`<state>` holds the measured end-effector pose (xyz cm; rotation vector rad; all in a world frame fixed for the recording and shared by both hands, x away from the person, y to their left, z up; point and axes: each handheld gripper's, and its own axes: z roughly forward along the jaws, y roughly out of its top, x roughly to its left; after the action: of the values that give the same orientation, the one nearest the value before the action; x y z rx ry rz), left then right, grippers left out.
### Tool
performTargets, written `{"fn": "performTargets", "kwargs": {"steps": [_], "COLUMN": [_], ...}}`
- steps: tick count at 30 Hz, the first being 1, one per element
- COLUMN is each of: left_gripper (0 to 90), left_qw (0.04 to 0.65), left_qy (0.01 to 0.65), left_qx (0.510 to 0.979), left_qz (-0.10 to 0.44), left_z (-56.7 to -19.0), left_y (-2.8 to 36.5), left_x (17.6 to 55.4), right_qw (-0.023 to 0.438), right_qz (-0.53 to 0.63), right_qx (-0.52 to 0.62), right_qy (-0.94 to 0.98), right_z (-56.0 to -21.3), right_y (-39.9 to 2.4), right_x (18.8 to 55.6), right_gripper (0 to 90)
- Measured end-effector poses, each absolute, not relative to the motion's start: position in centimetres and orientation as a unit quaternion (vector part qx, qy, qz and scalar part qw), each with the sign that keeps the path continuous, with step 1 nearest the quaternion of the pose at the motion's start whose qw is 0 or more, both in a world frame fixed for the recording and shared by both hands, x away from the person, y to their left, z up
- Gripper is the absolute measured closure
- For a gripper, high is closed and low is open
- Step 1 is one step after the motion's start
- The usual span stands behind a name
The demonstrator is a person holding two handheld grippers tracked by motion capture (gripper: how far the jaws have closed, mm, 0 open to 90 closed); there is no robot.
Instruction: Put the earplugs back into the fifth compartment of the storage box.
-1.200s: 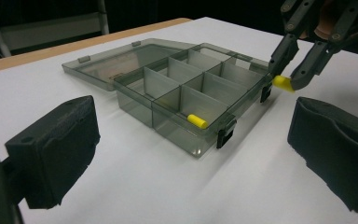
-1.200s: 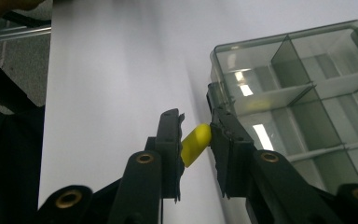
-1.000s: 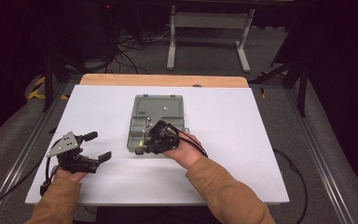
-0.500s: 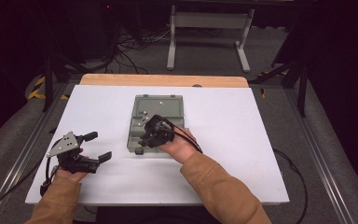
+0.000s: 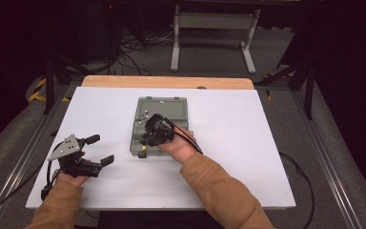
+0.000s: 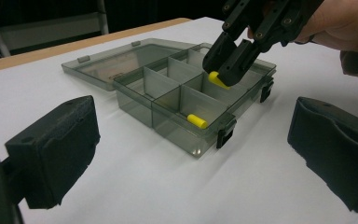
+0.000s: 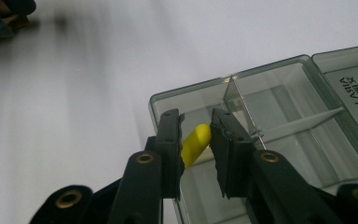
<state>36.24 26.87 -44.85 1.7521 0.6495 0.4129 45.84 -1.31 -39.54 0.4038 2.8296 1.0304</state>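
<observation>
A grey see-through compartment box (image 5: 164, 106) lies open in the middle of the white table, lid flat behind it. My right gripper (image 5: 146, 139) hangs over the box's near-left compartments, shut on a small yellow plug (image 7: 196, 140). In the left gripper view that yellow plug (image 6: 216, 80) sits at the right gripper's (image 6: 228, 65) tips, just above a compartment of the box (image 6: 135, 93). A second yellow plug (image 6: 196, 121) lies in the corner compartment. My left gripper (image 5: 102, 149) rests on the table left of the box, open, nothing between its jaws.
The table (image 5: 248, 143) has a wooden strip along its far edge (image 5: 167, 82). Cables trail from both grippers. A metal stand (image 5: 214, 28) and dark floor lie beyond the table.
My right gripper has moved a little to the left over the box, still carrying the yellow plug. The left gripper has stayed where it was.
</observation>
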Motion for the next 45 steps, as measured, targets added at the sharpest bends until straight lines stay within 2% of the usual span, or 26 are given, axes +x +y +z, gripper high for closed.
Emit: {"fn": "performTargets", "kwargs": {"steps": [45], "left_gripper": [2.8], "left_qw": [0.577], "left_qy": [0.278], "left_qx": [0.748], "left_qz": [0.175], "left_z": [-44.9], "left_y": [26.9], "left_x": [36.3], "right_qw": [0.043], "right_qz": [0.323], "right_qx": [0.145], "right_qy": [0.934], "right_z": [-42.3], "right_y": [0.9], "right_x": [47.3], "right_gripper": [75.3]}}
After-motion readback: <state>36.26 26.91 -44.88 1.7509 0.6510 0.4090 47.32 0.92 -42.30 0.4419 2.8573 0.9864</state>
